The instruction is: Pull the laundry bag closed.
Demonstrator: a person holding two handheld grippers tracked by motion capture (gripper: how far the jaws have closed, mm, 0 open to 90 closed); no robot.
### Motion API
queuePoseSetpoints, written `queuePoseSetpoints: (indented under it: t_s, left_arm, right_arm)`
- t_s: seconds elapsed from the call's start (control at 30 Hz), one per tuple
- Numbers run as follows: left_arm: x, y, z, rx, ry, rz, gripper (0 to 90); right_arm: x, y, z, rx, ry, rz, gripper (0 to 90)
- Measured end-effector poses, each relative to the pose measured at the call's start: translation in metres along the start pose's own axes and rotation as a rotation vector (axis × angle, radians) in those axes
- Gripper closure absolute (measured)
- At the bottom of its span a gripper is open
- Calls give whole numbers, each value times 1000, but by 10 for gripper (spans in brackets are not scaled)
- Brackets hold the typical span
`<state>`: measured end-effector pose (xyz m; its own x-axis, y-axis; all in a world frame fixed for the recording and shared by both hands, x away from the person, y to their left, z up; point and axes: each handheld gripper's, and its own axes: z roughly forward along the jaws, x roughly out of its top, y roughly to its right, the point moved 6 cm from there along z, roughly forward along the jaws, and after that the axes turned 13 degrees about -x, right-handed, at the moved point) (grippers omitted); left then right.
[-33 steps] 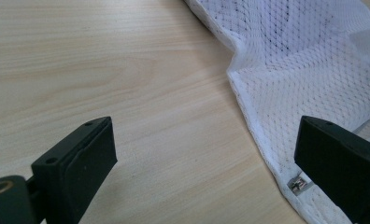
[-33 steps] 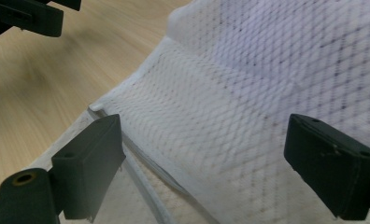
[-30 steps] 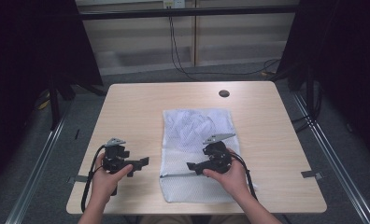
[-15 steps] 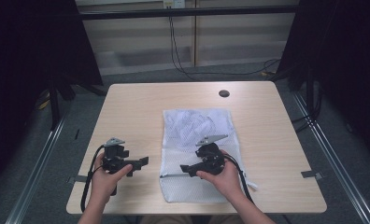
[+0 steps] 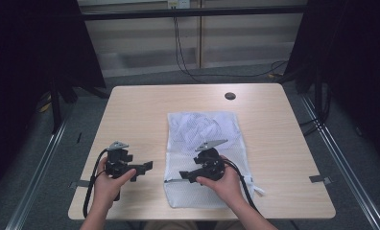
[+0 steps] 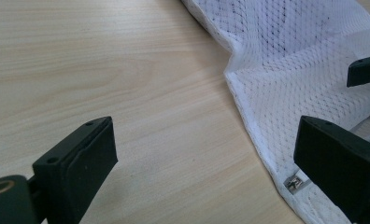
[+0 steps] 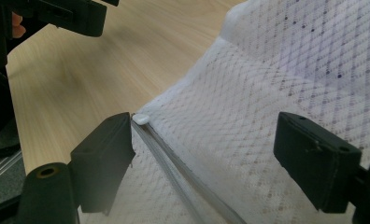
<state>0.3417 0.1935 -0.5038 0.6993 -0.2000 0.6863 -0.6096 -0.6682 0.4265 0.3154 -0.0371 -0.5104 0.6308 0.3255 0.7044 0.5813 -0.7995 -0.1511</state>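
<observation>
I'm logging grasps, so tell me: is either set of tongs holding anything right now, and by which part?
Nothing is held. The left tongs stand open over bare table, and the right tongs stand open above the white mesh bag, near its zipper.

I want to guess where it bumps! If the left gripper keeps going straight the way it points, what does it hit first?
Probably the white mesh laundry bag: the open left gripper points at its near edge, across bare table.

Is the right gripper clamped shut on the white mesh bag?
No: the right gripper has its jaws wide apart over the mesh bag, gripping nothing.
</observation>
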Motion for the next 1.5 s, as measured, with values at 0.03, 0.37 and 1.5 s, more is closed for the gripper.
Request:
queuePoseSetpoints:
  t_s: [0.03,0.37,1.5]
  left_arm:
    - [0,0,0,1,3,0,57]
    - [0,-1,0,2,3,-3,57]
    - [1,-3,-2,9,16,-12,57]
  right_arm:
    - [0,0,0,0,0,0,200]
    - [1,-5,3,32,0,8,239]
    - [1,-22,16,124,-9,66,388]
